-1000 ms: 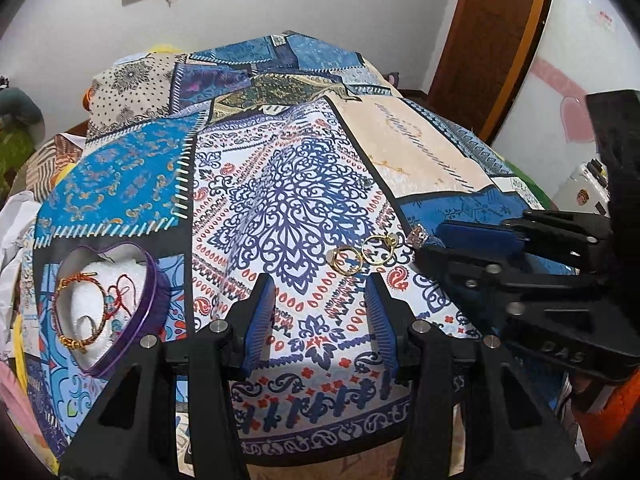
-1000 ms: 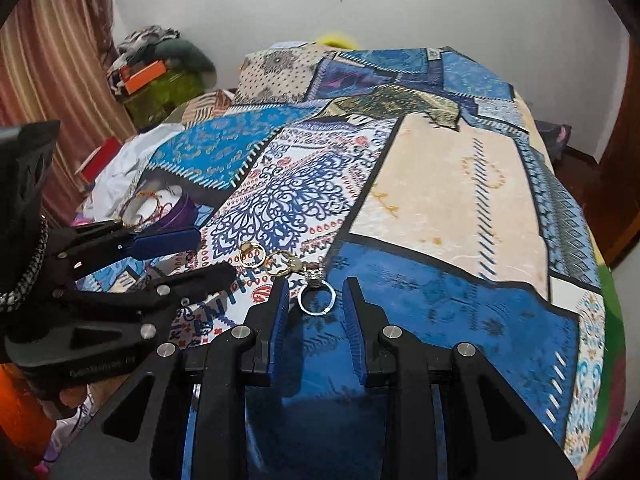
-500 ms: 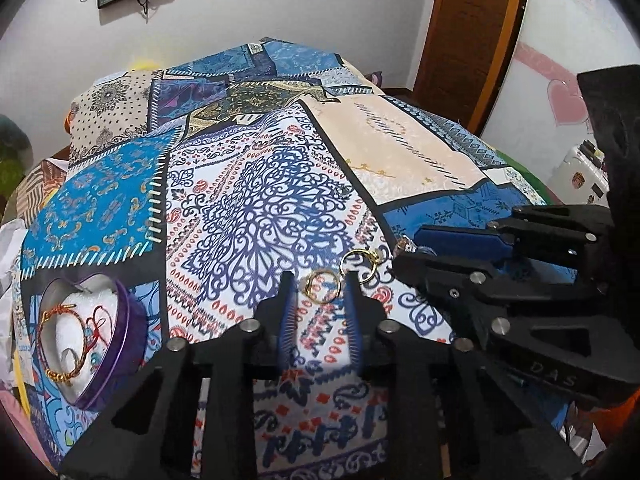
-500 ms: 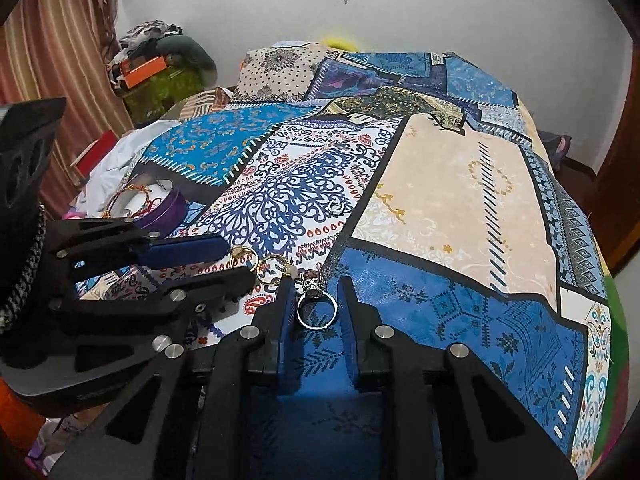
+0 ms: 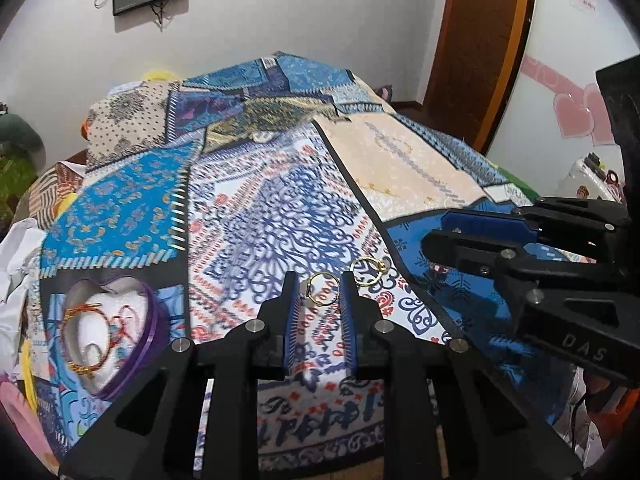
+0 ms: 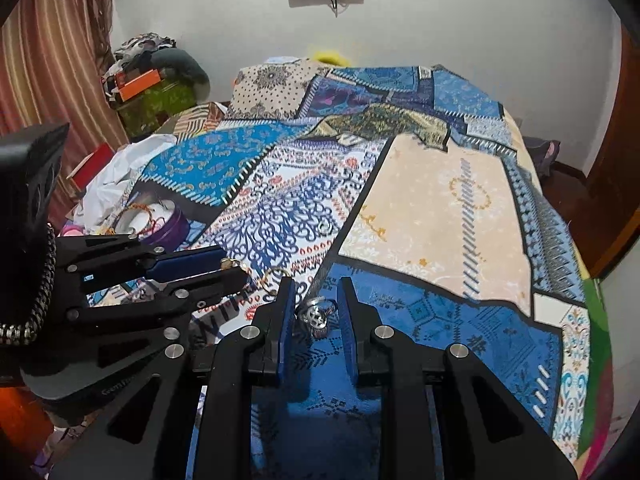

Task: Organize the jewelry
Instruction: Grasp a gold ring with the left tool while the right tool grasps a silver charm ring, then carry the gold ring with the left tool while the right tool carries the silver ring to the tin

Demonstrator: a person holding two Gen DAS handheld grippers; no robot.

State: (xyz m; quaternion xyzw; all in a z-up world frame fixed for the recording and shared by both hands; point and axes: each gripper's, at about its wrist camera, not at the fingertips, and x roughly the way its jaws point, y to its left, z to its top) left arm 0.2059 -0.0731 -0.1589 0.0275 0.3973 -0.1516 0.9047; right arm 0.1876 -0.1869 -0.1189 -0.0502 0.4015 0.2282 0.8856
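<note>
- The left gripper [image 5: 319, 300] is clamping a gold ring [image 5: 322, 289] between its blue pads, the ring standing up off the patterned bedspread [image 5: 280, 216].
- A second gold ring [image 5: 368, 269] is lying flat on the bedspread just to the right of that gripper's right finger, close to it but apart.
- The right gripper [image 6: 316, 312] is pinching a silver ring [image 6: 318, 312] with a decorated top between its pads, over the blue patch of the bedspread [image 6: 440, 208].
- The two grippers are working side by side, close together; the second gold ring is sitting in the narrow gap between them.
- A purple heart-shaped box [image 5: 152, 332] is sitting open at the near left of the bedspread, close to its left edge, with bracelets [image 5: 86, 340] lying on its white lining.
- A stretch of bare bedspread is lying between the left gripper and the box.
- The far half and the right side of the bedspread are lying bare out to the edges.
</note>
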